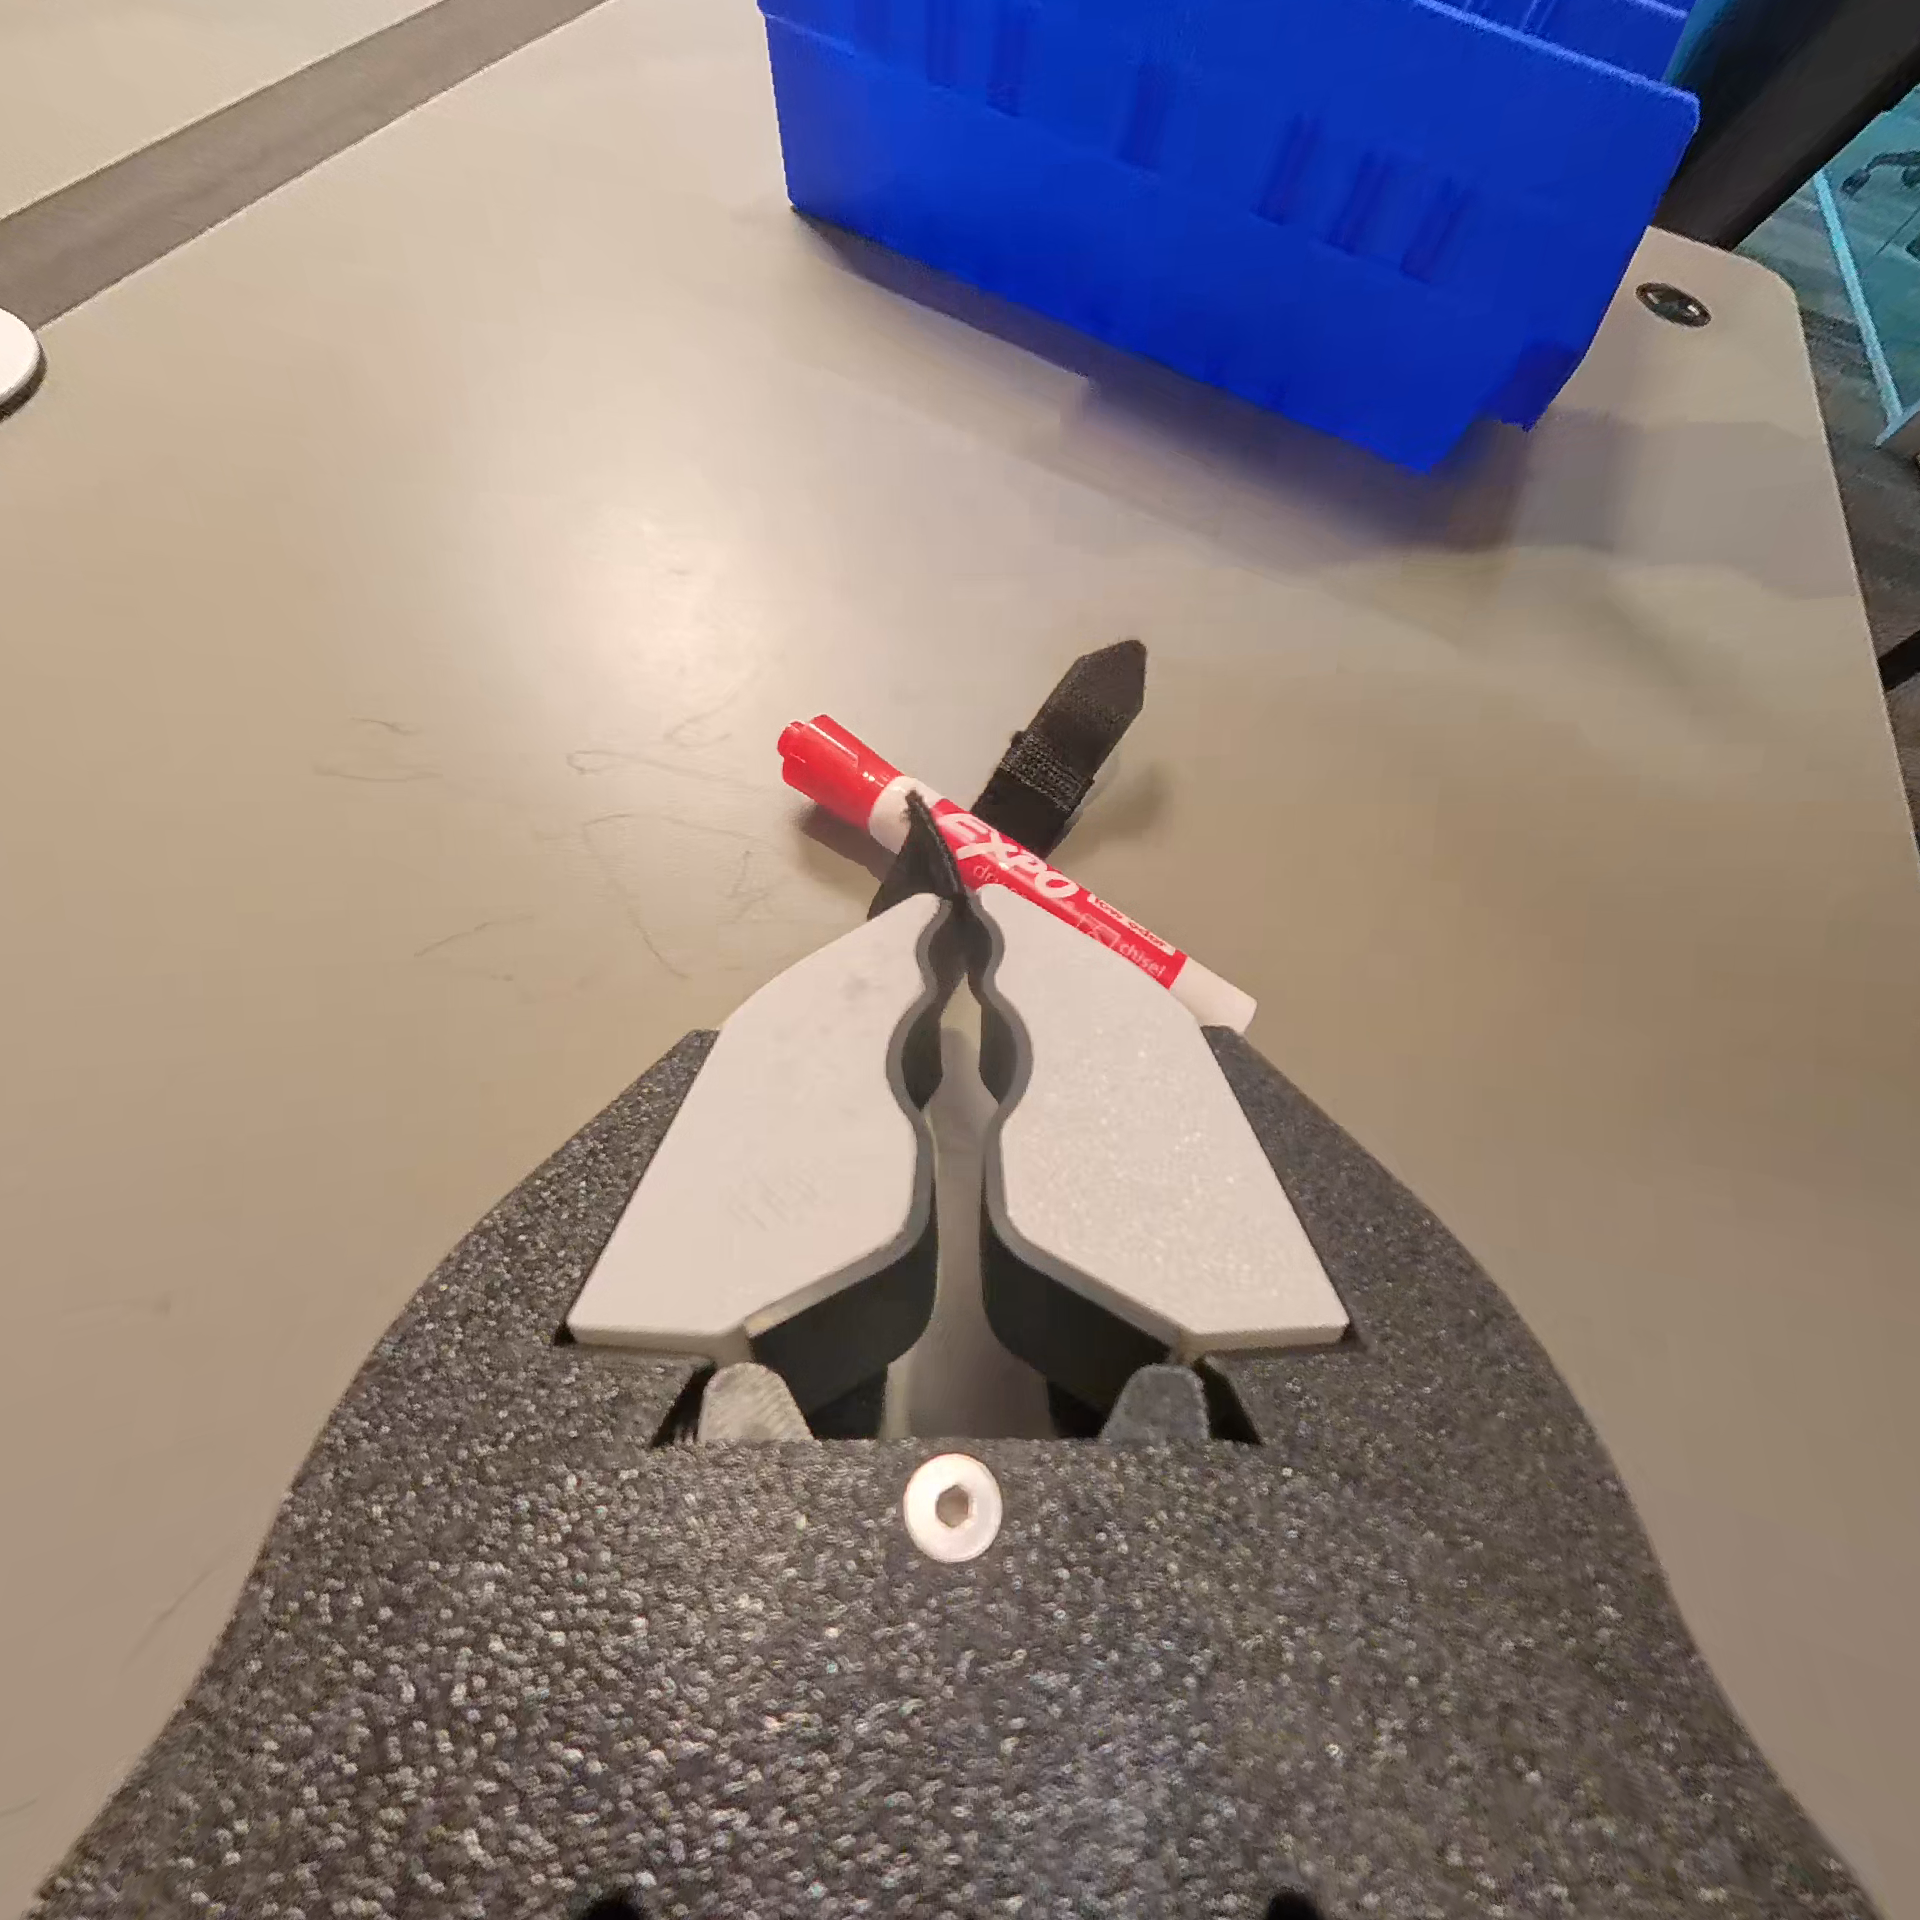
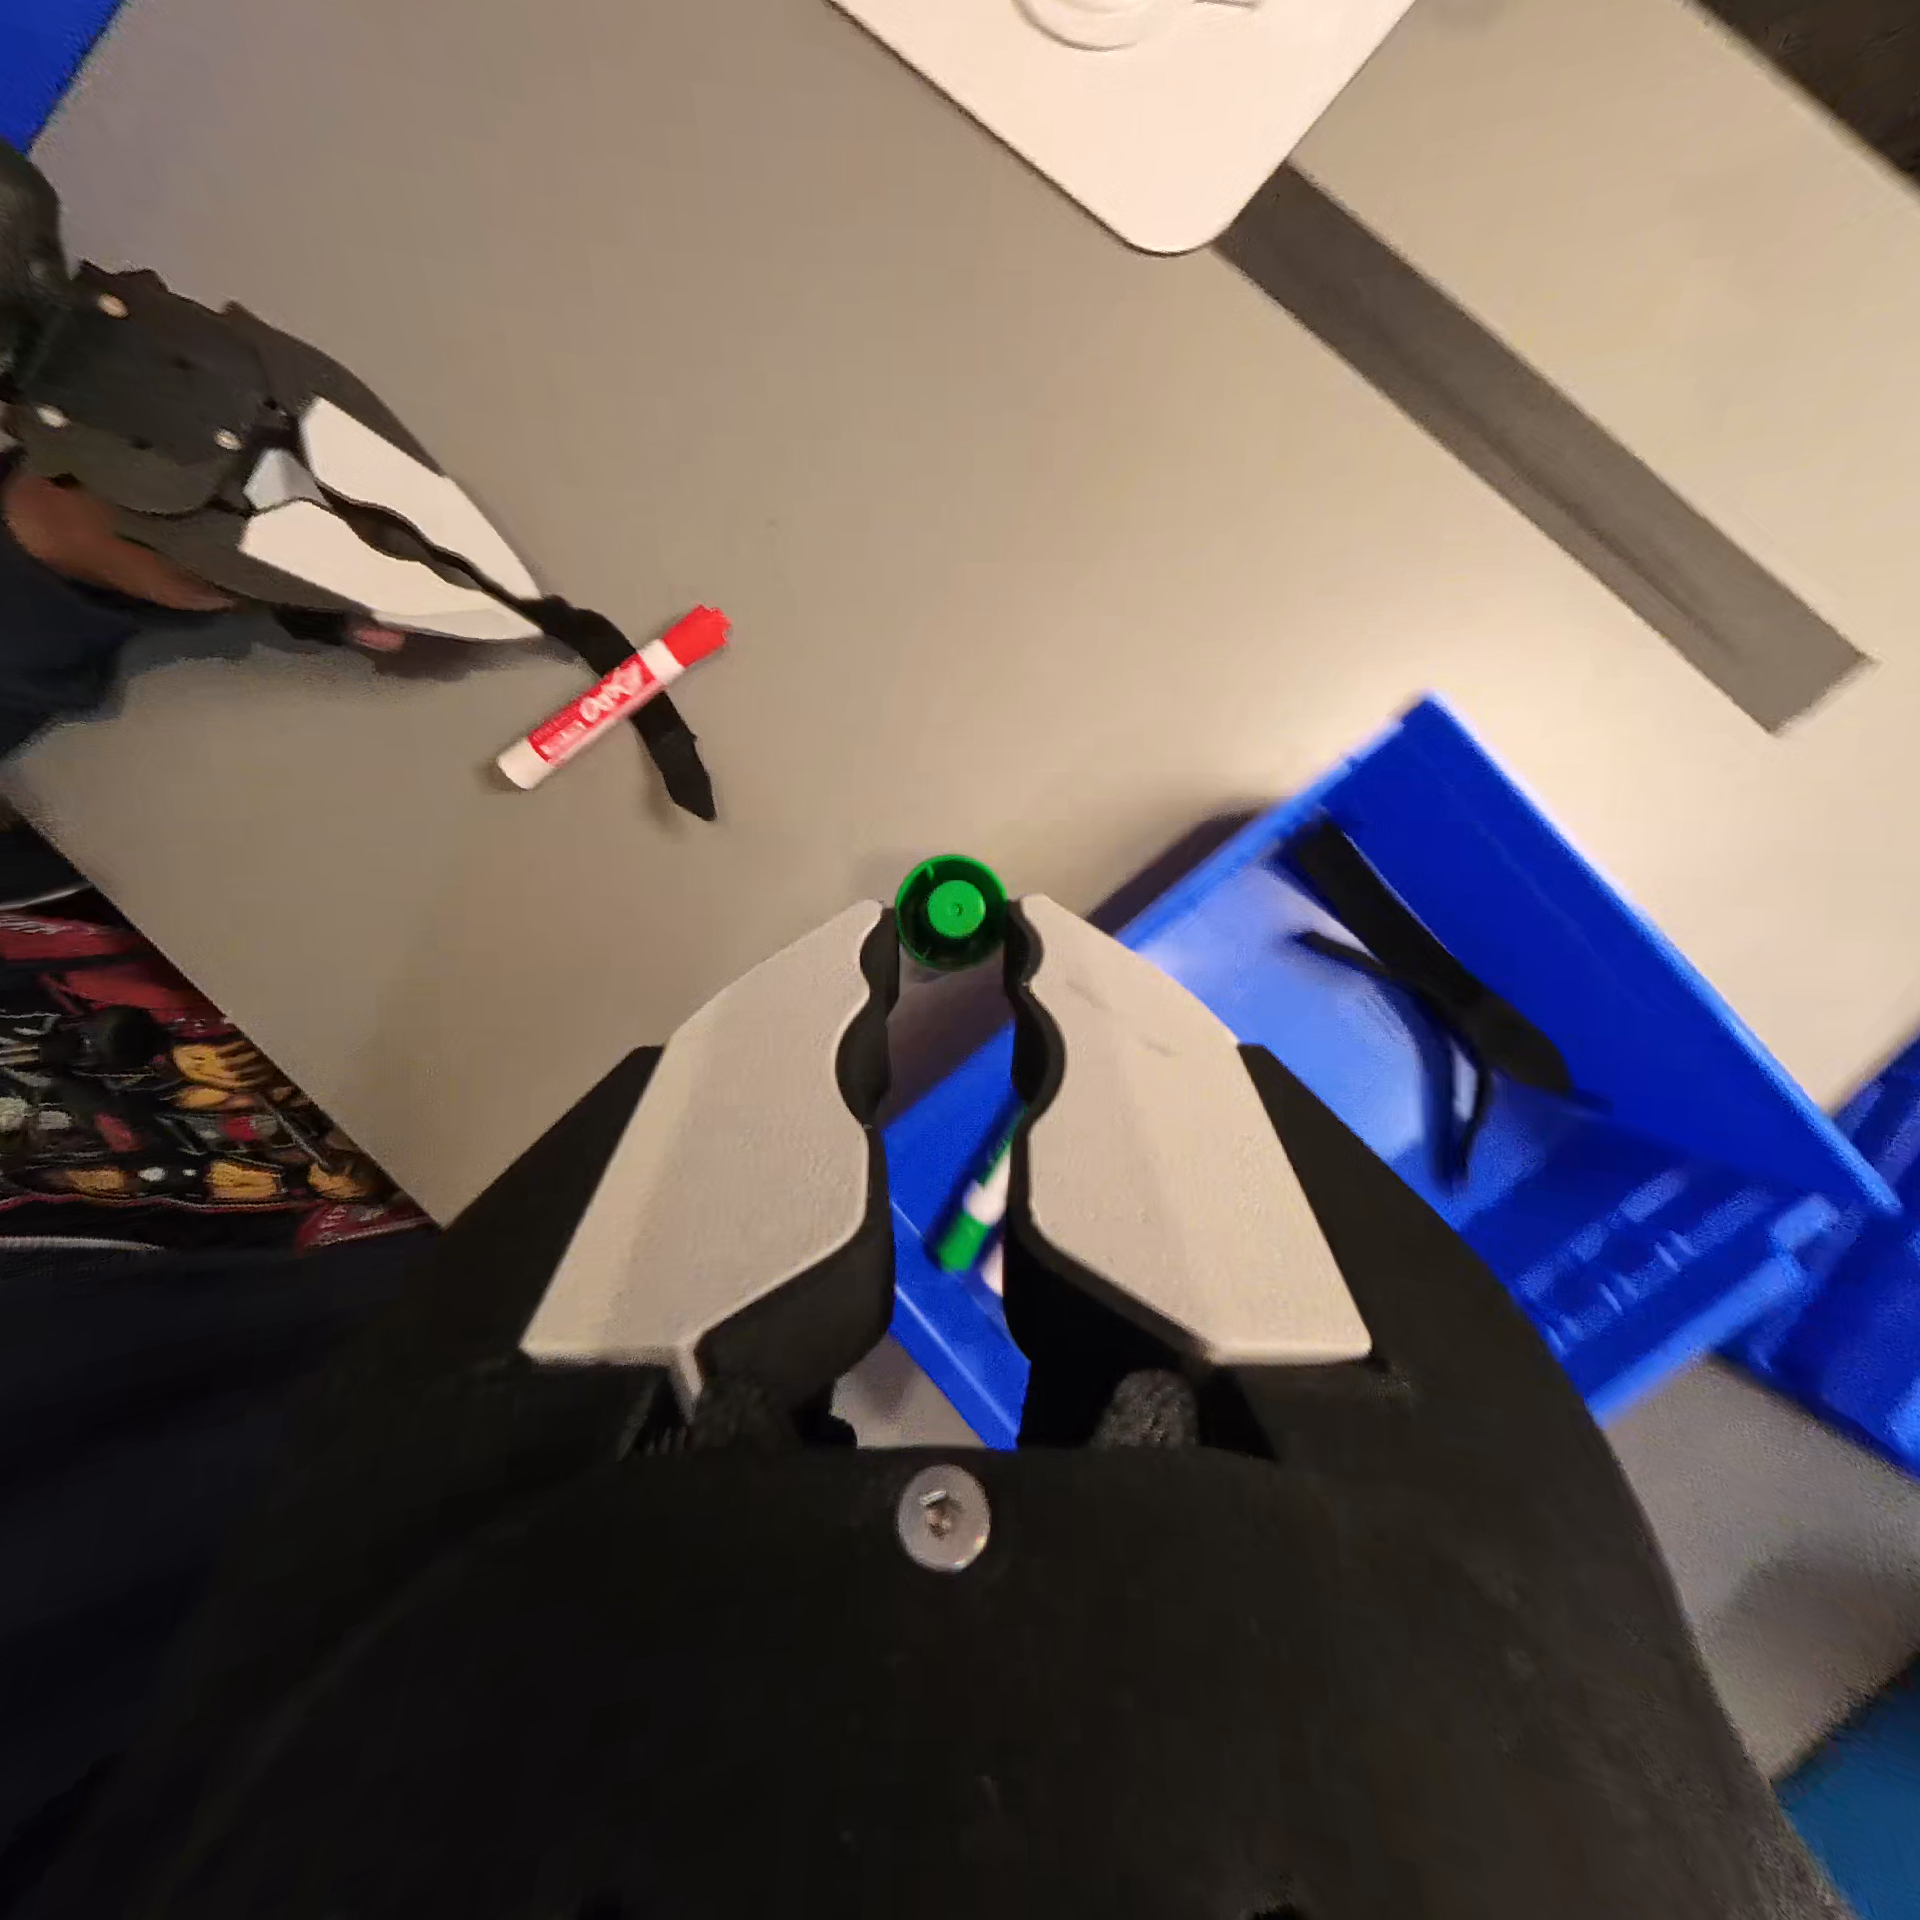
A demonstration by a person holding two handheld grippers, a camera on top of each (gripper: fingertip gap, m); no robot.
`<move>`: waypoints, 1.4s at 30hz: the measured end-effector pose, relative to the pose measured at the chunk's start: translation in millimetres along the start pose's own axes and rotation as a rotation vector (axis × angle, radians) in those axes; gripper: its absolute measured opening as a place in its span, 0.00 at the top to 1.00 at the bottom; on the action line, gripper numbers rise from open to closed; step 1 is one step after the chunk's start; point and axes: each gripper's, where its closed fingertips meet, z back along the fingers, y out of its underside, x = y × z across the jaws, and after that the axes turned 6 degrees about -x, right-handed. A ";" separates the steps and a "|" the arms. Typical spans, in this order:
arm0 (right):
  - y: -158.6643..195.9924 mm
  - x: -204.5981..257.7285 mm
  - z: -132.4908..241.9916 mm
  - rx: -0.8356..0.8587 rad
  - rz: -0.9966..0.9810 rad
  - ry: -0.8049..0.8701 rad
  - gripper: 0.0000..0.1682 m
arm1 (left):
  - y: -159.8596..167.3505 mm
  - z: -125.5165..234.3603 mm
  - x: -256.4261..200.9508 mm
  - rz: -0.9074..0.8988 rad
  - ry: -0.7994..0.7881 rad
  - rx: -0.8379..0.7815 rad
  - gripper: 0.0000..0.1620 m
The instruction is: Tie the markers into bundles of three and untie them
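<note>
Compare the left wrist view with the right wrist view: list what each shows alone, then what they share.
Only the left wrist view: the left claw close up, shut on the black strap, and a screw hole near the table's corner.

Only the right wrist view: the right claw shut on a green marker, another green marker and black straps inside the blue bin, a white board.

Both: the red marker lying across the strap, the bin, the grey table.
</note>
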 end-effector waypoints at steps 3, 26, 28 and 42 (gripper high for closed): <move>36.5 -37.0 39.2 0.076 -0.026 0.166 0.89 | -1.4 0.7 2.3 -0.004 -0.012 -0.010 0.99; 213.8 -109.5 -74.9 0.628 -0.279 0.156 0.83 | -2.1 1.0 0.5 -0.023 0.000 -0.013 0.99; 212.1 -108.8 -67.6 0.606 -0.281 0.173 0.81 | -2.2 0.8 0.1 -0.024 0.002 -0.013 0.99; 250.2 -102.0 -48.2 0.736 -0.234 0.250 0.94 | -2.0 0.0 -1.4 -0.030 0.002 -0.011 0.99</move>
